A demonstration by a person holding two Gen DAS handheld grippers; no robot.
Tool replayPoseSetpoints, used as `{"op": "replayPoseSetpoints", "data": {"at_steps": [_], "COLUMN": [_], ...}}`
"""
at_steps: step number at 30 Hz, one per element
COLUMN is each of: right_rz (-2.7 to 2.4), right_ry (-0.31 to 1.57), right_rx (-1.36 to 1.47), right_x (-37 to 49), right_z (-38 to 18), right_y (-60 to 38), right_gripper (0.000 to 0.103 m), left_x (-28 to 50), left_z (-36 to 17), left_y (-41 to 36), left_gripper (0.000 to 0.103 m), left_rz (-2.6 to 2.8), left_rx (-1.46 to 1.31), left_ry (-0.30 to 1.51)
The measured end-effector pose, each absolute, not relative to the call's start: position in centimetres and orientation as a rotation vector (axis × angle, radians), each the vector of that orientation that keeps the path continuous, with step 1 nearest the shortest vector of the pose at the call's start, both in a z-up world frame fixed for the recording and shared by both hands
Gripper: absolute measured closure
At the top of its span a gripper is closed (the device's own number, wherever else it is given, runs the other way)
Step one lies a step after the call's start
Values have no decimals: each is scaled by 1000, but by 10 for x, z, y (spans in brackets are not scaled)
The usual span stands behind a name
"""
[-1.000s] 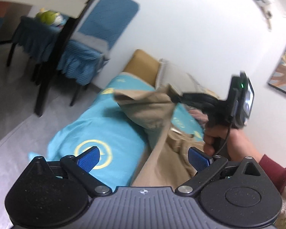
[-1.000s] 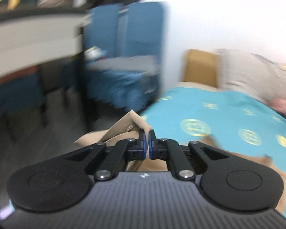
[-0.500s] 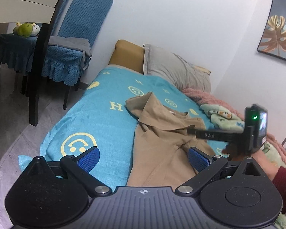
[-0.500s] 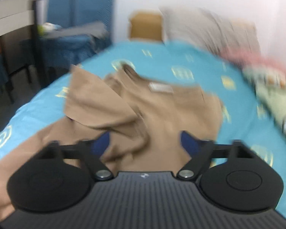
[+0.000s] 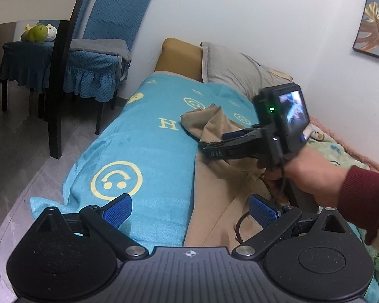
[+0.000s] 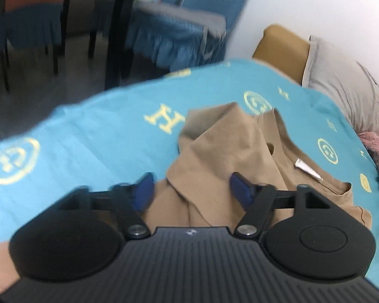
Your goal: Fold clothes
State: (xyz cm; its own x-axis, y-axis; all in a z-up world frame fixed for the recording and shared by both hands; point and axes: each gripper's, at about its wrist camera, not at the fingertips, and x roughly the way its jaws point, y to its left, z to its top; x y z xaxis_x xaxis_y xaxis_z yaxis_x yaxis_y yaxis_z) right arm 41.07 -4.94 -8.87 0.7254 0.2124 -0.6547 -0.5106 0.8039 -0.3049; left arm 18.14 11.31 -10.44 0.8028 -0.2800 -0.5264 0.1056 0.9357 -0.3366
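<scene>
One tan garment [image 6: 227,156] on one turquoise blanket [image 5: 144,151]. Blanket print, left wrist view: one big smiley ring, two smaller ones, one clear letter H; further marks too small to count. Two grippers: left gripper [image 5: 189,208], right gripper [image 5: 214,144]; two blue pads each. One hand [image 5: 308,174] in view, one dark red sleeve [image 5: 361,197]. One grey pillow [image 5: 240,73]. Two blue-covered chairs [image 5: 98,58]. One green plush toy [image 5: 38,34]. One framed picture [image 5: 376,22] on the wall.
</scene>
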Motion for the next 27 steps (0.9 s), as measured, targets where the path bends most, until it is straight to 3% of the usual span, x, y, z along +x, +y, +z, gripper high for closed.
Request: {"op": "replayPoseSetpoints", "data": {"at_steps": [1,4,9,15,23,24,26,27], "right_rz": [415,424,345,152,426,460,527,560], "right_ry": [644,536,433,453,488,489,491,491], "right_rx": [-484,-402,-219,-35,-151,-175,-221,-244], "right_x": [413,406,417,461,425,419,408,402], "right_z": [-87,-66,-34,-40,-58,-60,-64,-66], "right_y": [-50,-63,-103,-163,-137,-129,-114,-107], "right_gripper": [82,96,98,100,96,92,51,44], "left_x": [181,180,178,178,189,189,189,189], "left_z": [-105,-104,-104,-109,-119,-119,-120,-120], "left_y": [114,117,112,98,91,91,91,91], "left_gripper": [3,3,3,3,3,3,3,3], "left_rz": [-209,-221,-245,-258,-251,-250,-246,-242], "left_rx": [-304,-326,-315,-247,-221,-221,-217,-216], "left_ry": [608,604,592,603,638,639,638,638]}}
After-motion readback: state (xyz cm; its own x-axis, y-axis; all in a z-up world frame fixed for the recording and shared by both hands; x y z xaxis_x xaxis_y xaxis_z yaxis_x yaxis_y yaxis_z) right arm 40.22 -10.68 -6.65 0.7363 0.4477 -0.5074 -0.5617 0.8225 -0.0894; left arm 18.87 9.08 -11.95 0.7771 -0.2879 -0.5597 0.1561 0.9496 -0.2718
